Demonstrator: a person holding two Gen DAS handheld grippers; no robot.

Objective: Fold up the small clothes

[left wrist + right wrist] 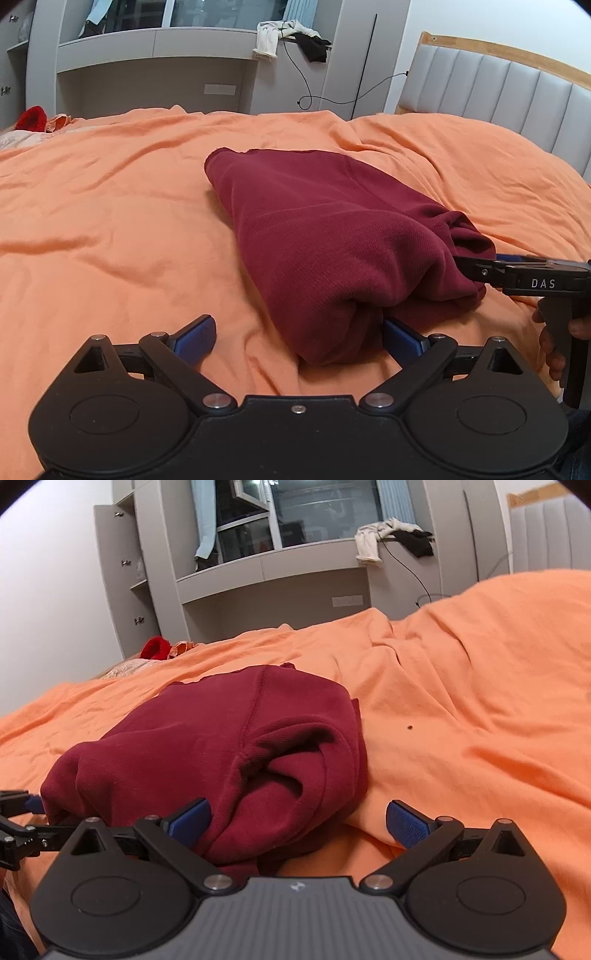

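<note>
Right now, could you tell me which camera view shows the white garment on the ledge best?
The left wrist view: the white garment hangs fairly centred and level beside a black garment. The right wrist view shows it too, but tilted, off toward the upper right.

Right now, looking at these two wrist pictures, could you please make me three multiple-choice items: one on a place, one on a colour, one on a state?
1. Where does the garment lie?
A. on the orange bed cover
B. on the grey shelf
C. on the floor

2. What colour is the garment between the grippers?
A. white
B. dark red
C. blue

3. How do the jaws of both grippers stand?
A. both shut
B. only the left open
C. both open

Answers:
1 A: the dark red garment rests on the orange bed cover, far from the grey shelf.
2 B: its knit cloth is dark red in both views.
3 C: the left gripper and the right gripper each show their blue pads wide apart at the garment's near edge.
</note>
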